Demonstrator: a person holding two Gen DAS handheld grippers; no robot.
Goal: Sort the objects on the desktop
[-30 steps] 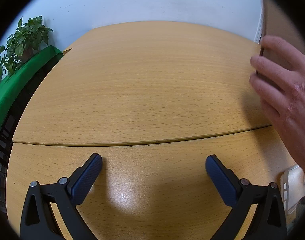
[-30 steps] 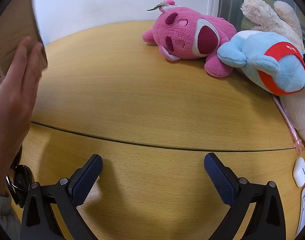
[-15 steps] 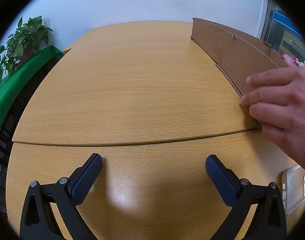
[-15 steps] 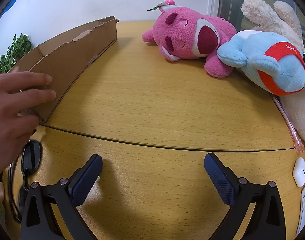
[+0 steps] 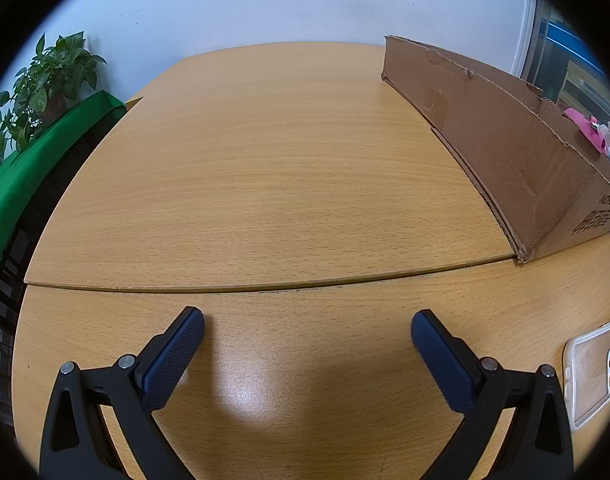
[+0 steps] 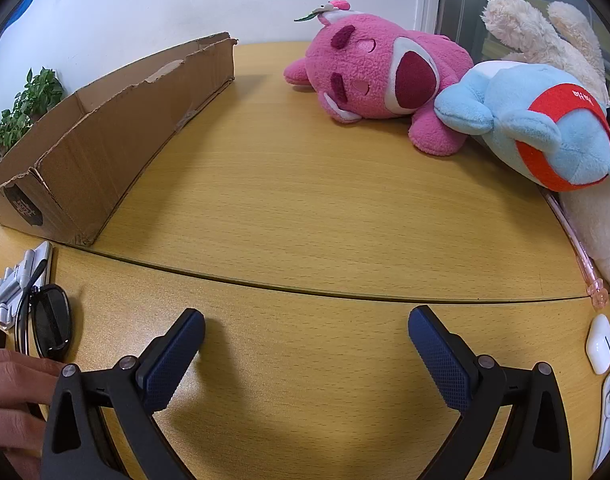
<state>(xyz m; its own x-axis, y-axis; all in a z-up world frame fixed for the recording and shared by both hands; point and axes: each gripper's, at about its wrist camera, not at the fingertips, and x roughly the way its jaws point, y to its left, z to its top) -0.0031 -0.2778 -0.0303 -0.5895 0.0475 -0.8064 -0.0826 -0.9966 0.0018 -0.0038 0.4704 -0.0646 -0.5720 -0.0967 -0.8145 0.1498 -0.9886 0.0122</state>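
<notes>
2 grippers, left [image 5: 307, 327] and right [image 6: 306, 327], we log with jaws apart, empty. Torn corrugated cardboard box [image 6: 117, 136]: long, shallow, on wood-grain desk [image 6: 305, 200], long axis toward wall.

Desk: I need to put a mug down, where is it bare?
Bare wood runs from the box leftward to the desk edge, and between box and pink plush. Crowded: sunglasses at the box's near end, earbud case and plush toys on the right.
</notes>
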